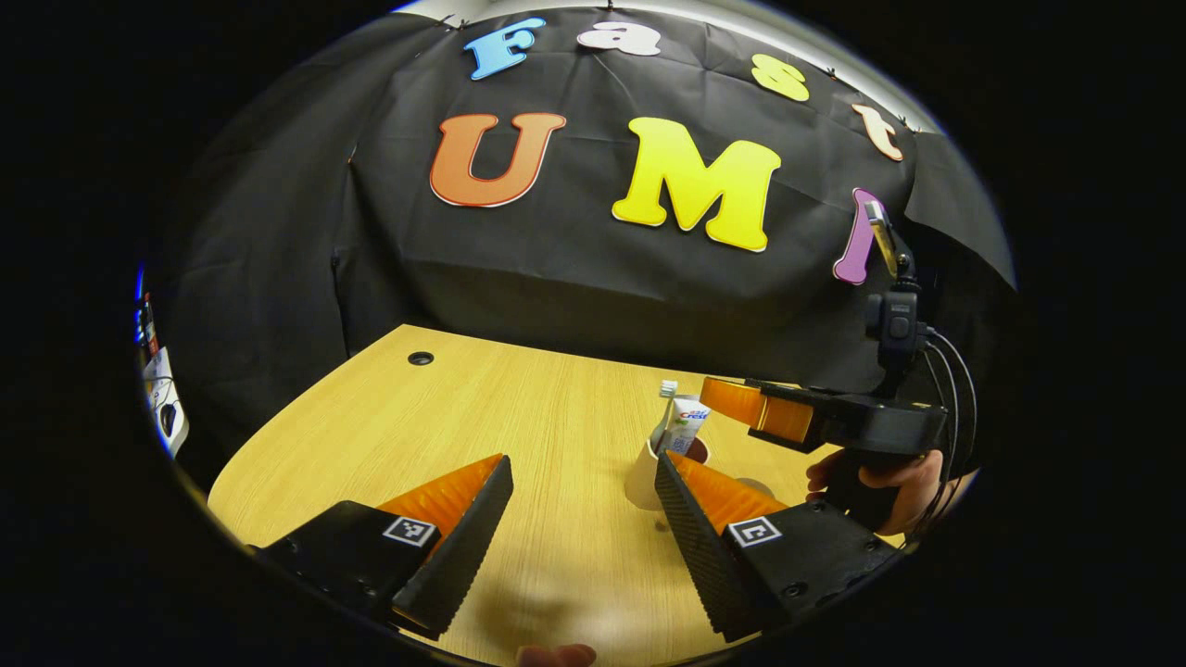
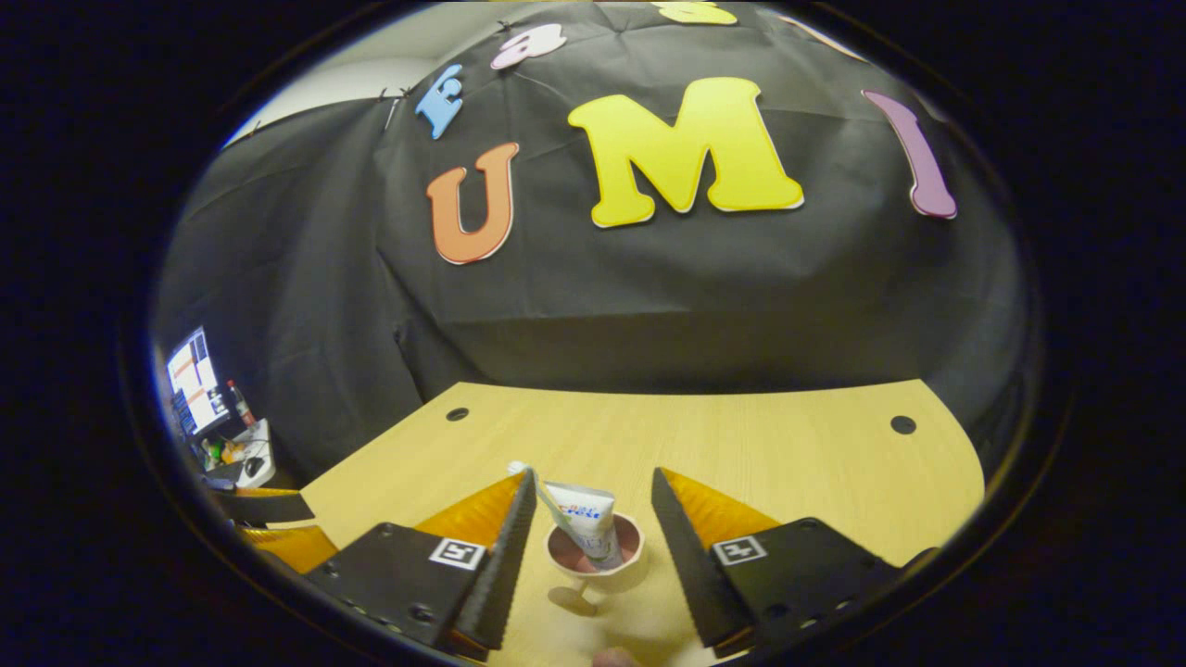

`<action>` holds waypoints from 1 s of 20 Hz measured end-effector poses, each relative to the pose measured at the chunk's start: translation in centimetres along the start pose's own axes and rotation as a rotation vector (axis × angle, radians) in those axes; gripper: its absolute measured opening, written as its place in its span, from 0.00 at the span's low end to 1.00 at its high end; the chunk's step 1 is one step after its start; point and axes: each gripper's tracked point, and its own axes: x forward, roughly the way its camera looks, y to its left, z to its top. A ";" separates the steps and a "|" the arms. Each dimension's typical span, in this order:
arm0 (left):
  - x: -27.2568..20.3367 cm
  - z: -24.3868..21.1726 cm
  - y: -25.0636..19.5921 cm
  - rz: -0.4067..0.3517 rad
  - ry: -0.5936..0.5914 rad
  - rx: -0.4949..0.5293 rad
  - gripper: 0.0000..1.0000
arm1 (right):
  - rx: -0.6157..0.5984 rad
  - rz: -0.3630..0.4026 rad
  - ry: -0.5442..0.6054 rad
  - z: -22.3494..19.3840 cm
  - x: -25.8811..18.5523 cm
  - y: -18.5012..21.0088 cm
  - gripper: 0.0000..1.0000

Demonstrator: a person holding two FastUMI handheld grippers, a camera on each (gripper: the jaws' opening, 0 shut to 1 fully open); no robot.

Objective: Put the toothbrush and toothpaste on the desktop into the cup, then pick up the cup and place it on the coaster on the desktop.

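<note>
Right gripper (image 2: 593, 519) held level above the cup (image 2: 593, 567), fingers spread wide, one at either side of the rim, not touching; seen from the left gripper view, gripped by a hand (image 1: 880, 482) at 3 o'clock. Left gripper (image 1: 584, 500) low over the desktop (image 1: 519, 408), fingers apart, gripping nothing. Toothbrush (image 2: 542, 491) and toothpaste (image 2: 586, 523) standing in cup, leaning toward 11 o'clock. Pale wooden desktop, dark cable holes (image 2: 902, 424); black cloth wall (image 2: 649, 296) behind

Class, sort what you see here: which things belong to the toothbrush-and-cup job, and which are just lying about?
Belong to the job:
cup
toothpaste, in the cup
toothbrush, in the cup
left gripper
right gripper

Lying about:
monitor beyond the desk's edge
clutter beside it
</note>
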 end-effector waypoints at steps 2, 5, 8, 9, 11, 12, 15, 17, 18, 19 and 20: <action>-0.1 -0.2 -0.8 -0.009 0.012 0.000 0.98 | -0.013 -0.024 -0.029 0.8 -1.8 -0.6 0.90; -0.1 -0.1 -2.6 -0.031 0.020 0.002 0.98 | -0.029 -0.061 -0.052 1.5 -5.0 -1.8 0.95; 0.3 -0.2 -4.3 -0.038 0.047 0.018 0.98 | -0.055 -0.099 -0.059 1.9 -8.7 -3.7 0.95; 0.6 -0.7 -4.8 -0.034 0.087 0.020 0.98 | -0.067 -0.118 -0.054 1.6 -10.0 -4.6 0.95; 1.3 -1.9 -6.5 -0.055 0.172 0.011 0.98 | -0.066 -0.156 -0.050 1.2 -12.4 -7.0 0.96; 1.6 -2.1 -7.0 -0.054 0.206 0.023 0.99 | -0.056 -0.179 -0.043 0.9 -13.5 -8.2 0.95; 3.0 -2.4 -8.2 -0.057 0.283 0.057 0.98 | -0.013 -0.239 -0.025 -0.2 -16.3 -11.7 0.95; 4.1 -3.6 -8.9 -0.050 0.375 0.068 0.98 | 0.007 -0.278 -0.025 -0.5 -18.0 -13.8 0.95; 4.7 -4.2 -9.1 -0.045 0.421 0.070 0.98 | 0.016 -0.295 -0.026 -0.6 -18.7 -14.7 0.95; 5.4 -4.8 -9.1 -0.042 0.462 0.071 0.99 | 0.025 -0.309 -0.026 -0.8 -19.5 -15.5 0.95; 6.2 -5.3 -8.9 -0.035 0.502 0.074 0.99 | 0.030 -0.321 -0.027 -0.9 -20.2 -16.1 0.92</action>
